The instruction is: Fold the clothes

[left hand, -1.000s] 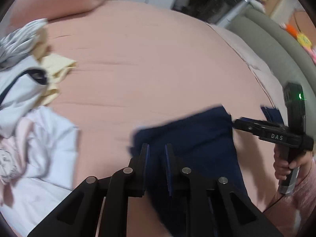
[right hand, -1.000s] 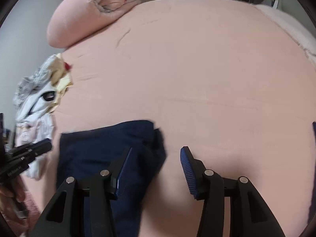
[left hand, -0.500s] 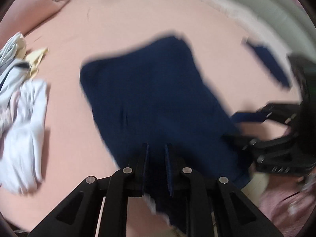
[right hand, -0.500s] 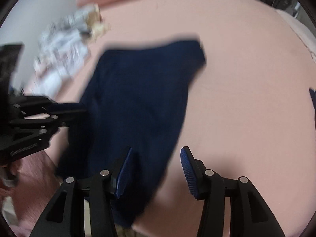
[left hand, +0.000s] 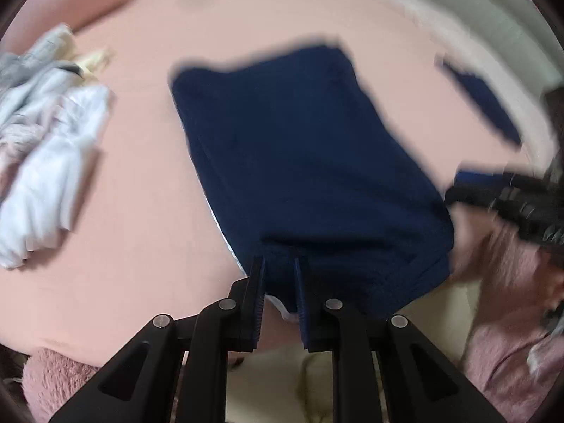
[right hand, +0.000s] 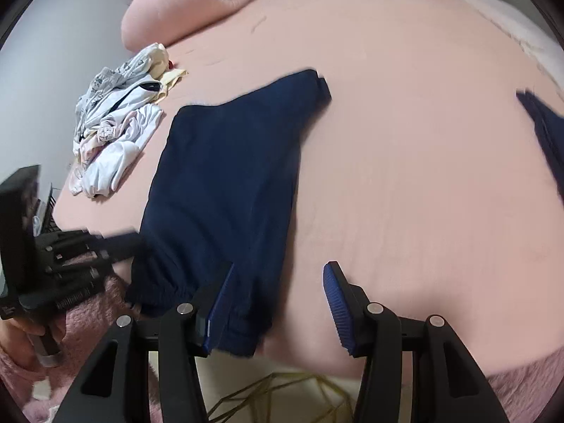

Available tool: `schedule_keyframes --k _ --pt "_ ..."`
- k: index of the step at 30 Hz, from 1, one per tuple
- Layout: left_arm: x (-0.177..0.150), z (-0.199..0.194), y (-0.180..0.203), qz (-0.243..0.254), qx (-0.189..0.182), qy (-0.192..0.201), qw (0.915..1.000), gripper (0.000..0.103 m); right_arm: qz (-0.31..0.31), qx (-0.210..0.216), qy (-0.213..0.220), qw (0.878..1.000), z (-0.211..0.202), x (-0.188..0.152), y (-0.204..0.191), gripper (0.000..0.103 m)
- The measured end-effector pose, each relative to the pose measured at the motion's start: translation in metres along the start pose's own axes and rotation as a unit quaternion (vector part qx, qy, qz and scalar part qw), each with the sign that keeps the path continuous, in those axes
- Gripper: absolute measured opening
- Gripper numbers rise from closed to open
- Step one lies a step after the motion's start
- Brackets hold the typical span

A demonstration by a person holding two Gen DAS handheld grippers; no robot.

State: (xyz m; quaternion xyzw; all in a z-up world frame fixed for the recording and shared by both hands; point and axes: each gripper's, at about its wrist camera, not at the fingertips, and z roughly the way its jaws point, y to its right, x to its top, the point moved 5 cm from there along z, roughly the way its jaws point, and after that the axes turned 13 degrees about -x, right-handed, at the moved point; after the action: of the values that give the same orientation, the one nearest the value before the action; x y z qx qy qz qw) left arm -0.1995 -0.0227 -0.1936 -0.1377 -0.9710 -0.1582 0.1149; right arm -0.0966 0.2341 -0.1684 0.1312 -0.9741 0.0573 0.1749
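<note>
A second ago the navy garment (left hand: 303, 162) lay bunched low in my views; now it stretches flat down the pink bed (left hand: 141, 239), its elastic waistband at the near edge. I judge the spreading is done and the folding can begin.

At the left of the frame sits a crumpled heap of pale clothes (left hand: 46, 134), soft white and grey. In the centre the navy piece reads as smooth knit, roughly rectangular. My left tool (left hand: 278, 299) is opening, its jaws parting, with the hem between them but no longer pinched. My right tool (right hand: 278, 299) stands released, wide apart, beside the waistband. A second navy piece (left hand: 483, 102) lies at the upper right.
</note>
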Motion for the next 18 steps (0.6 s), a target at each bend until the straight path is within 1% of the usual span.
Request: schedule_keyframes --k 1,2,3,4,6,7,8,9,10,11,13,14,15,17,18 --pt "0.003 -0.002 -0.002 -0.005 0.0 0.003 1.0 0.017 -0.011 -0.008 -0.015 1.0 0.009 0.001 -0.001 0.051" --pt "0.006 -0.007 -0.004 -0.015 -0.003 0.01 0.9998 0.017 -0.024 -0.017 -0.041 0.999 0.022 0.0 -0.003 0.051" --pt "0.009 -0.013 -0.006 -0.024 -0.007 0.018 0.9995 0.017 -0.025 -0.019 -0.048 0.998 0.024 -0.001 -0.001 0.05" --pt "0.01 -0.023 -0.007 -0.032 -0.012 0.031 0.9989 0.017 -0.016 -0.015 -0.041 0.999 0.018 -0.002 0.003 0.051" --pt "0.006 -0.038 -0.007 -0.057 -0.048 0.051 0.9959 0.02 0.001 -0.007 -0.031 1.0 0.01 -0.005 0.008 0.051" --pt "0.002 -0.039 -0.01 -0.08 -0.068 0.051 0.9931 0.022 0.008 -0.004 -0.031 0.999 0.01 -0.008 0.006 0.051" --pt "-0.002 -0.037 -0.014 -0.106 -0.089 0.048 0.9892 0.028 0.014 -0.001 -0.032 0.999 0.01 -0.01 0.005 0.052" --pt "-0.007 -0.035 -0.018 -0.125 -0.102 0.049 0.9856 0.036 0.021 0.002 -0.032 0.999 0.011 -0.013 0.003 0.052" --pt "-0.034 -0.035 -0.027 -0.135 -0.111 0.054 0.9832 0.04 0.028 0.004 -0.033 0.999 0.011 -0.016 0.002 0.052" --pt "-0.049 -0.036 -0.037 -0.148 -0.116 0.058 0.9803 0.044 0.035 0.007 -0.034 0.999 0.011 -0.018 0.001 0.052" --pt "-0.054 -0.033 -0.047 -0.178 -0.133 0.06 0.9731 0.045 0.051 0.016 -0.036 0.998 0.007 -0.029 0.02 0.052" --pt "-0.061 -0.027 -0.036 -0.182 -0.138 0.061 0.9716 0.045 0.061 0.022 -0.038 0.997 0.017 -0.024 0.012 0.052" --pt "-0.063 -0.023 -0.032 -0.182 -0.137 0.06 0.9719 0.045 0.069 0.027 -0.038 0.997 0.029 -0.013 -0.006 0.052" --pt "-0.083 -0.003 0.033 -0.178 -0.142 0.054 0.9722 0.045 0.077 0.033 -0.04 0.996 0.043 0.004 -0.03 0.052" --pt "-0.095 -0.006 0.037 -0.178 -0.149 0.051 0.9712 0.045 0.079 0.034 -0.042 0.995 0.048 0.008 -0.036 0.052"
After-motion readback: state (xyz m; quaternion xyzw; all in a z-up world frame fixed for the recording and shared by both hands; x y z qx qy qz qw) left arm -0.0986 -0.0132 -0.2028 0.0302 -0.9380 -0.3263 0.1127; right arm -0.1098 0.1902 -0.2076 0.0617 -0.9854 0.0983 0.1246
